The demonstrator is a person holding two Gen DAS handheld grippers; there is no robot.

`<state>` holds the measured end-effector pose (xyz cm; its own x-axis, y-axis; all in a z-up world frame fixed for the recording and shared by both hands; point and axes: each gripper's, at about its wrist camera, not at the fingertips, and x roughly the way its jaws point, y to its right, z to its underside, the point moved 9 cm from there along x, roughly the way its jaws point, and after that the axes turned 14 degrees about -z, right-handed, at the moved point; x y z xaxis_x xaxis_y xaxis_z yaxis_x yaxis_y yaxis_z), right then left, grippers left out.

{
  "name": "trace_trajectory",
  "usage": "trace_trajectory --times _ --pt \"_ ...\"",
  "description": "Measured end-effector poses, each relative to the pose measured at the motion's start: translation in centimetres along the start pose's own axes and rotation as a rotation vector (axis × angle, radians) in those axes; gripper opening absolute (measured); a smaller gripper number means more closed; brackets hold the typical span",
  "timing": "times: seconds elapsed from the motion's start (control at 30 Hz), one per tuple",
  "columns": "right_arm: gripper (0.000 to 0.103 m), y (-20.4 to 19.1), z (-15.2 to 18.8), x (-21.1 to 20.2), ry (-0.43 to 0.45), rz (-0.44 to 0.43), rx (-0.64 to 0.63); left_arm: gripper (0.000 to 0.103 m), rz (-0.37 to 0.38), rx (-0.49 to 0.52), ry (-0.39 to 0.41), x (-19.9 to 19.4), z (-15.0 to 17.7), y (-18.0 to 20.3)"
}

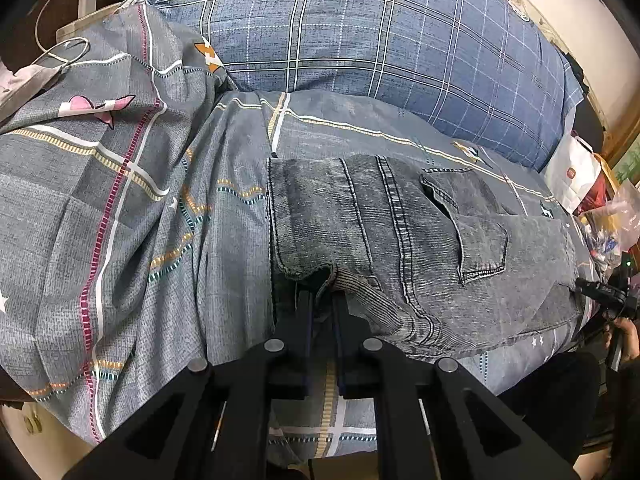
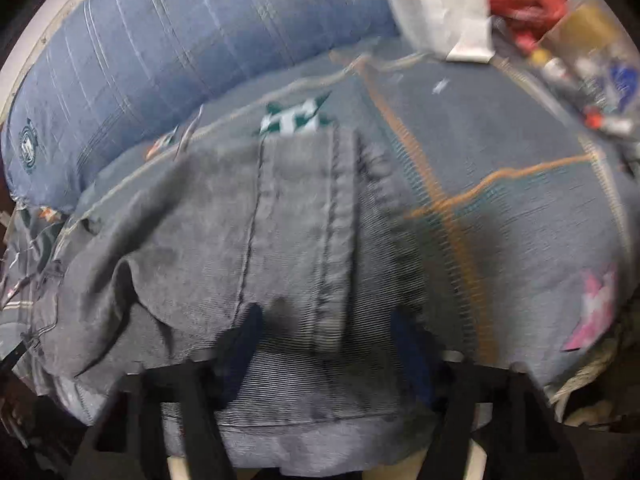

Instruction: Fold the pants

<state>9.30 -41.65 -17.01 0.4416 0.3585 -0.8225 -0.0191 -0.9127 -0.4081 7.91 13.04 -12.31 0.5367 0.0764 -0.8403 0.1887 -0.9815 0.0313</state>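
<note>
While my left gripper [image 1: 322, 294] has its two fingers drawn close together on the near edge of the jeans [image 1: 400, 232], pinching a fold of denim just beside the inner seam, the pants lie flat across the bedsheet [image 1: 120, 200], already doubled into a compact rectangle with the back pocket [image 1: 468, 232] facing up. They sit in front of the blue plaid pillow [image 1: 360, 40] and near the bed's front edge.

My right gripper [image 2: 324, 320] is another matter (that view is smeared with motion). Its fingers stand wide apart, one on either side of the thick seam of the jeans [image 2: 280, 240], and the cloth seems to lie between and over them rather than being pinched.

I judge I am midway through a fold: one side is caught, the other not yet. Next, the right fingers need to close on the matching edge, so both corners lift together. Then I would carry that edge over toward the pillow side, keeping the two grips level so the layers do not slide apart or bunch at the seam.
</note>
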Motion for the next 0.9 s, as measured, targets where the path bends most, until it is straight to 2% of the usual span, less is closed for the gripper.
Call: trace_trajectory --times 0.13,0.23,0.33,0.47,0.6,0.67,0.7,0.73,0.77,0.8,0.83,0.87,0.9 --pt "0.01 -1.9 -0.7 -0.9 -0.003 0.013 -0.057 0.008 -0.017 -0.007 -0.01 0.5 -0.3 -0.3" --pt "0.01 -3.1 -1.6 -4.7 0.031 0.025 -0.105 0.008 -0.04 -0.024 -0.002 0.4 -0.9 -1.2" --pt "0.01 -2.6 -1.5 -7.7 0.055 0.046 -0.114 0.008 -0.034 -0.051 0.014 -0.1 -1.4 -2.3" --pt "0.01 1.0 2.1 -7.1 -0.042 0.047 -0.051 0.008 -0.055 -0.059 0.005 0.0 -0.9 -3.8" --pt "0.024 4.2 4.7 -3.5 -0.121 0.082 0.001 0.008 -0.06 -0.002 0.003 -0.4 -0.7 -2.9" --pt "0.028 3.9 4.6 -4.0 -0.111 0.113 -0.02 0.009 -0.05 0.039 0.026 -1.3 -1.1 -1.4" --pt "0.032 3.5 4.0 -4.7 -0.094 0.145 -0.039 0.014 -0.046 0.074 0.047 -2.0 -1.5 -0.2" --pt "0.035 3.1 3.5 -5.3 -0.075 0.166 -0.051 0.031 -0.043 0.095 0.061 -2.4 -1.7 0.6" --pt "0.041 2.4 2.4 -6.5 -0.023 0.201 -0.068 0.041 -0.039 0.119 0.083 -2.9 -2.0 1.6" --pt "0.051 1.6 1.5 -7.4 0.02 0.212 -0.074 0.058 -0.038 0.136 0.105 -3.3 -2.2 2.6" --pt "0.056 0.7 0.8 -7.9 0.056 0.197 -0.079 0.062 -0.038 0.154 0.122 -3.2 -2.4 3.5" --pt "0.064 -1.0 0.0 -8.1 0.094 0.135 -0.088 0.062 -0.045 0.177 0.13 -2.9 -2.3 4.3" --pt "0.065 -2.2 -0.4 -7.9 0.106 0.082 -0.093 0.062 -0.066 0.205 0.122 -2.0 -2.0 5.1"
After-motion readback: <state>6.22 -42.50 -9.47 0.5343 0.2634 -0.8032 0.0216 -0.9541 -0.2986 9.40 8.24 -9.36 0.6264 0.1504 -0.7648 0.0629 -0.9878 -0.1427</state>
